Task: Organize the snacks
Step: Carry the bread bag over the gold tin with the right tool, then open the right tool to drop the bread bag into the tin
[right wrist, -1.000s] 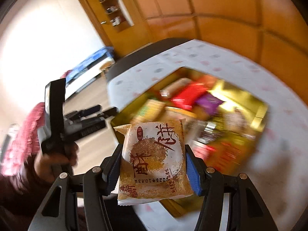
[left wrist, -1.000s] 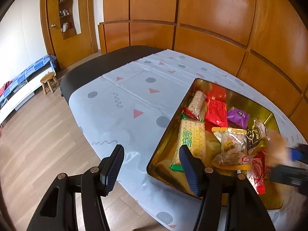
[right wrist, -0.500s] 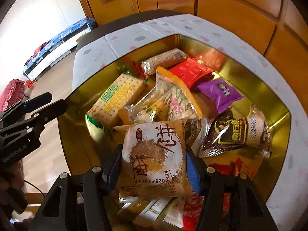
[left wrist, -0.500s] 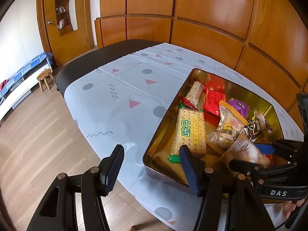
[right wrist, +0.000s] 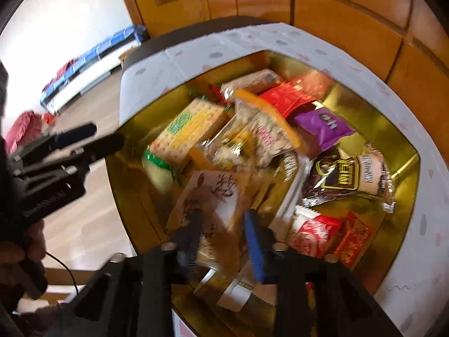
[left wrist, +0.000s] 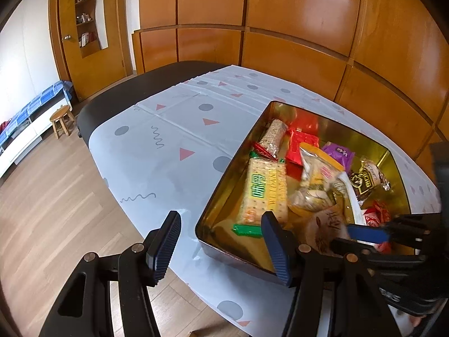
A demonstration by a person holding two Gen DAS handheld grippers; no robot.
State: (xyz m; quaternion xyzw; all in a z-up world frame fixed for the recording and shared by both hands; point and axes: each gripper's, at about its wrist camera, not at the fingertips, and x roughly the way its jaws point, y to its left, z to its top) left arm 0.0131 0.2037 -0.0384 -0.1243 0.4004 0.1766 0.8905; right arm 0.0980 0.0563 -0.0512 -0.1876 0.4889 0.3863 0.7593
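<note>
A gold tin tray [left wrist: 230, 174] [right wrist: 404, 151] on the table holds several snack packs. My right gripper [right wrist: 221, 219] [left wrist: 348, 234] is low inside the tray's near end, its fingers still around the tan cake packet [right wrist: 213, 193] [left wrist: 325, 224], which lies tilted on the other packs; the view is blurred and I cannot tell whether they still grip it. My left gripper [left wrist: 221, 224] is open and empty, hovering over the tray's near left corner. A green-and-yellow cracker pack [left wrist: 265, 188] [right wrist: 190, 129] lies beside the packet.
The table has a pale patterned cloth [left wrist: 168, 146] and its edge is near the left gripper, with wood floor [left wrist: 42, 210] below. Wood wall panels [left wrist: 308, 42] stand behind. A stool [left wrist: 61, 120] and a bench stand at far left.
My right gripper has carried the tan packet from above the tray down into its near end. The packet now rests tilted among the packs. My left gripper has barely moved.
</note>
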